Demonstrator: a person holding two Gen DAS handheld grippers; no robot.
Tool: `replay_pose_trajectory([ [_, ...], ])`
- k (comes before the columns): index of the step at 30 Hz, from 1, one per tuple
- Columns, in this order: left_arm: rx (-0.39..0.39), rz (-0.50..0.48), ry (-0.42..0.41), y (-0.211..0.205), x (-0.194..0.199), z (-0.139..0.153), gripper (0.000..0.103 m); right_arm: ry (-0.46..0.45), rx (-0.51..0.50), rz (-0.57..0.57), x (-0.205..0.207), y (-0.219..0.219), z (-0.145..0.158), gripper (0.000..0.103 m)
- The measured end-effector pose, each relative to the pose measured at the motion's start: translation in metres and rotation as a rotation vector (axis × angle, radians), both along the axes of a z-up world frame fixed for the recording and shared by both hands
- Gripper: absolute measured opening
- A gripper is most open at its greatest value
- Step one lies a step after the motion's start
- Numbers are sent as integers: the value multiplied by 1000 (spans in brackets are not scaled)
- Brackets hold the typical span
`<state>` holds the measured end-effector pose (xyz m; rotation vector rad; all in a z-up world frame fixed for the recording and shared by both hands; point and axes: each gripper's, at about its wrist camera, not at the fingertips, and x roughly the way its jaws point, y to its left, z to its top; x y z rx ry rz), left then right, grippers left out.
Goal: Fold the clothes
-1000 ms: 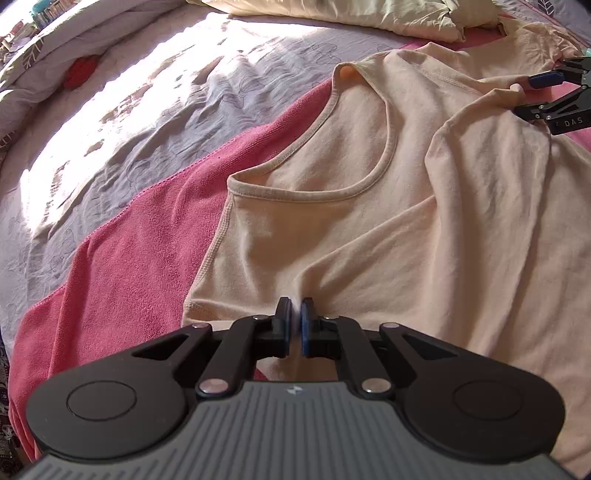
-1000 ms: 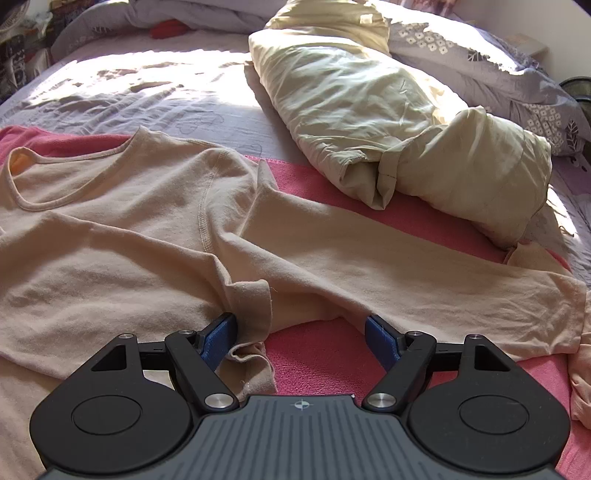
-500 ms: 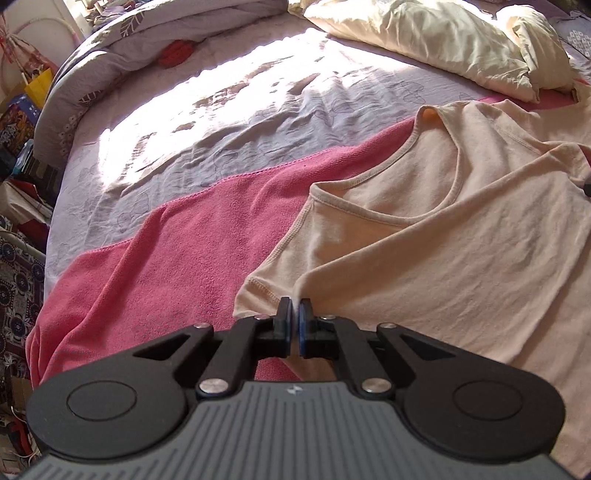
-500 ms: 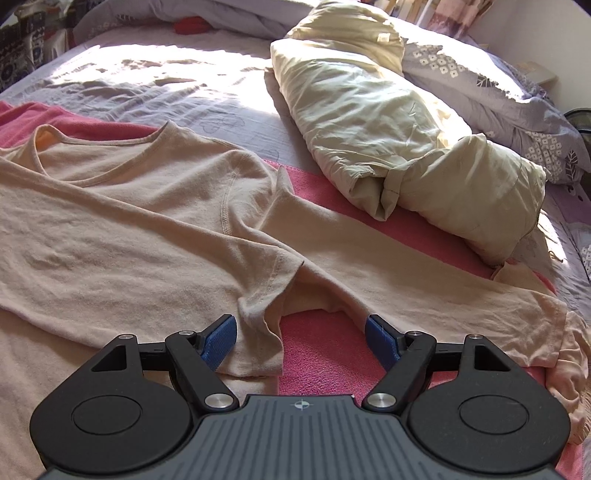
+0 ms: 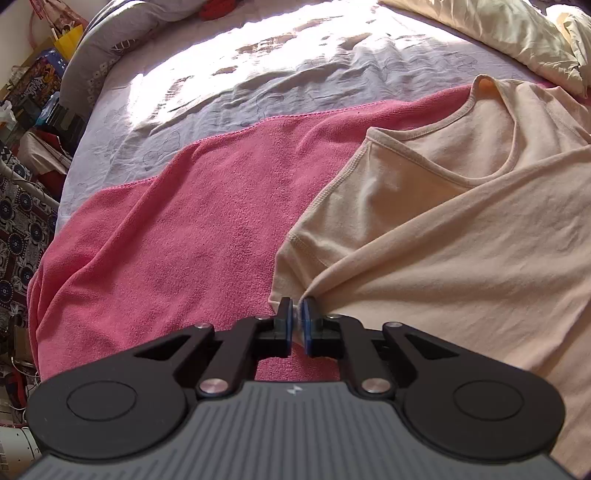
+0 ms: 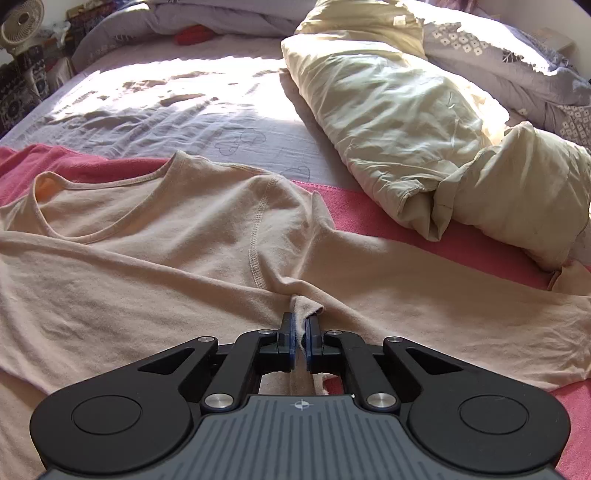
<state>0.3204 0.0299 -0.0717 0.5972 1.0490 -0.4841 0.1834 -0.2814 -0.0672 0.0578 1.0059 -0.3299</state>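
A beige long-sleeved shirt (image 5: 461, 229) lies on a pink towel (image 5: 192, 229) on the bed, neckline away from me. My left gripper (image 5: 296, 317) is shut on the shirt's edge near its left shoulder, where a folded-over layer meets the body. My right gripper (image 6: 302, 326) is shut on a pinch of the shirt (image 6: 166, 240) near the right armpit seam. The right sleeve (image 6: 461, 291) runs out to the right over the towel (image 6: 369, 210).
A cream duvet roll (image 6: 424, 122) lies beyond the shirt on the right, with grey patterned bedding (image 6: 517, 62) behind. The lilac bedsheet (image 5: 258, 74) stretches beyond the towel. Clutter (image 5: 29, 96) and a fan (image 6: 18, 20) stand off the bed's left side.
My right gripper has closed from wide open onto the shirt at the armpit. My left gripper, still shut on the shirt, has pulled its edge leftward, so more towel shows.
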Motion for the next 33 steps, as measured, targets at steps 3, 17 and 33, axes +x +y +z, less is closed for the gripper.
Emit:
replay_pose_trajectory([
  [3,-11,27,3,4,1,1,13,-65,-68,23,0,11,19,6],
  [17,43,247,-63,34,10,0,11,-158,-19,-159,1,-34,3,62],
  [33,-171,-168,-125,-155,-83,22,15,-414,167,-1105,-188,-230,-15,60],
])
